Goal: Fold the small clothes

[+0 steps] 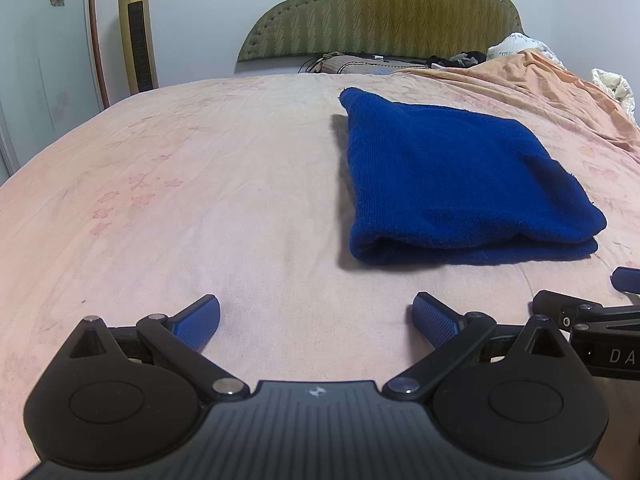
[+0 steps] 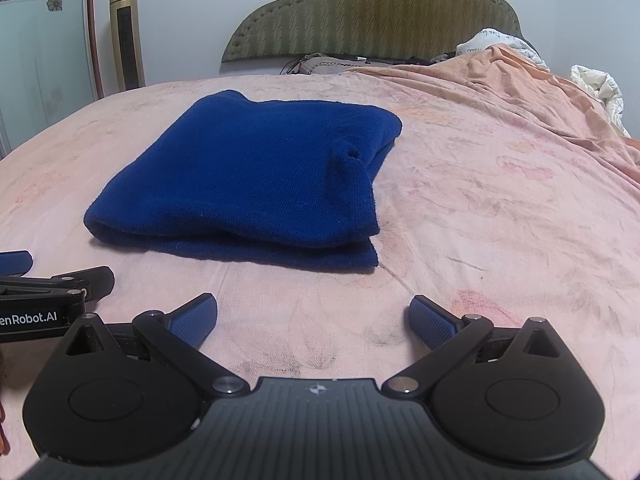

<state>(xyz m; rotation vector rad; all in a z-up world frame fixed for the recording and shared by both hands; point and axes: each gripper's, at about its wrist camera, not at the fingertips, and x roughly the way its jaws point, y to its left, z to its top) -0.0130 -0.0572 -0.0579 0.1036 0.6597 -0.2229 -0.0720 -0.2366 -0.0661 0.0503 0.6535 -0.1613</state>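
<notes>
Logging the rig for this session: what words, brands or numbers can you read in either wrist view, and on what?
"enRobot.AI", cut off at the frame edge: on the left gripper body, in the right wrist view.
"DA", cut off: on the right gripper body, in the left wrist view.
Print on the white bedding and the tower fan panel: too blurred to read.

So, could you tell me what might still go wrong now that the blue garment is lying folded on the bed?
1. A small tube of fabric pokes up near the right edge of the blue garment; pressing or moving the stack could let it spring loose.
2. The near edge shows loosely stacked layers, so a one-sided pinch might drag only the top layer.
3. The left gripper and right gripper sit close together with jaws open; reaching in together risks a bump.
</notes>
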